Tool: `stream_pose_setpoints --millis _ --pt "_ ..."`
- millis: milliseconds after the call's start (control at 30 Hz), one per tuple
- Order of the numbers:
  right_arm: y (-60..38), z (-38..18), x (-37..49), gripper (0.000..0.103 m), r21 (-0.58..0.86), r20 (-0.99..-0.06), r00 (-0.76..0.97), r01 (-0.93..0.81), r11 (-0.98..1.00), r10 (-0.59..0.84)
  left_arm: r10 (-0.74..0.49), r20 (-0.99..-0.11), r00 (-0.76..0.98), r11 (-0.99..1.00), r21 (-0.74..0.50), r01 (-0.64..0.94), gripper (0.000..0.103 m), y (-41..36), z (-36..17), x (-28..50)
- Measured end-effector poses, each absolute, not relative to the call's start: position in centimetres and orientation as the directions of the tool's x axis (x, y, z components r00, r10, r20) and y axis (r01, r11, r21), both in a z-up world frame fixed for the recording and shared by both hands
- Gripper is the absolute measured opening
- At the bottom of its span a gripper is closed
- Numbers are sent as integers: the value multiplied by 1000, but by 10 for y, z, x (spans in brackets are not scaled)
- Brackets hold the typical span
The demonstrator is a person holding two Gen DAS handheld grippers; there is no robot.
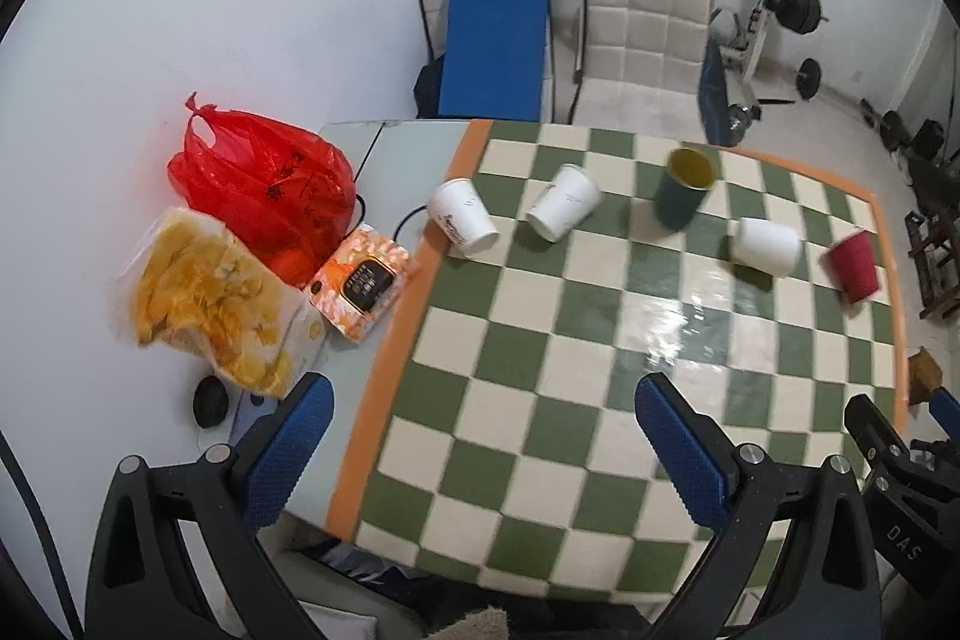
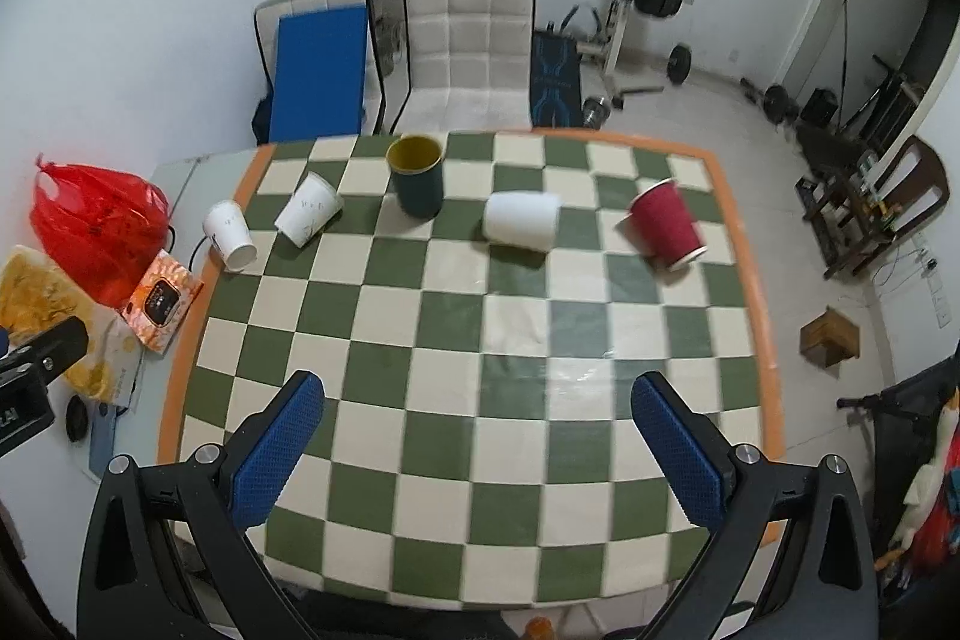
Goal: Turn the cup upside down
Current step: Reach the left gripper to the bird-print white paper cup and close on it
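Left tongs (image 1: 483,454) and right tongs (image 2: 480,451) are hanging released over the lower frame, gripping nothing. Checkered worktop (image 2: 456,364) is filling mid-frame. Green cup (image 2: 416,183) is standing upright, upper centre. Red cup (image 2: 665,224), white cup (image 2: 521,220) and two paper cups (image 2: 307,216) (image 2: 230,233) are lying tilted alongside it.

Left tool (image 1: 480,436) sits wide open at the bottom of the frame over the checkered tabletop (image 1: 540,400), holding nothing. Across the middle there's a row of cups: two white paper cups (image 1: 462,217) (image 1: 564,202), an upright dark green cup (image 1: 684,187), a stubby white cup (image 1: 767,245) and a red cup (image 1: 853,265). Red plastic bag (image 1: 264,184) at left.
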State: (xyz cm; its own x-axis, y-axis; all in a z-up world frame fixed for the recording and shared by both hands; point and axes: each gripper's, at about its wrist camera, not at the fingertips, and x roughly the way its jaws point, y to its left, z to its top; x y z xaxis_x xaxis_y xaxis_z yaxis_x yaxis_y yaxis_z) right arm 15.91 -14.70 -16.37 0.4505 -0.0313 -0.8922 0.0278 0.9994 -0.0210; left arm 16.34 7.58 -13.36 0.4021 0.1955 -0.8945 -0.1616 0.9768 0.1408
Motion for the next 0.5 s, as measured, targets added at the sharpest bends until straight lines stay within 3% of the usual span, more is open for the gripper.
stream_pose_setpoints --millis 267,500 --pt "-92 -235 234 103 -15 -938 344 33 999 -26 232 -924 305 962 171 -214 103 142 -189 255" --pt "-53 -303 289 103 -134 -965 227 -1 991 -130 166 -977 131 956 127 -264 103 186 -262 331"
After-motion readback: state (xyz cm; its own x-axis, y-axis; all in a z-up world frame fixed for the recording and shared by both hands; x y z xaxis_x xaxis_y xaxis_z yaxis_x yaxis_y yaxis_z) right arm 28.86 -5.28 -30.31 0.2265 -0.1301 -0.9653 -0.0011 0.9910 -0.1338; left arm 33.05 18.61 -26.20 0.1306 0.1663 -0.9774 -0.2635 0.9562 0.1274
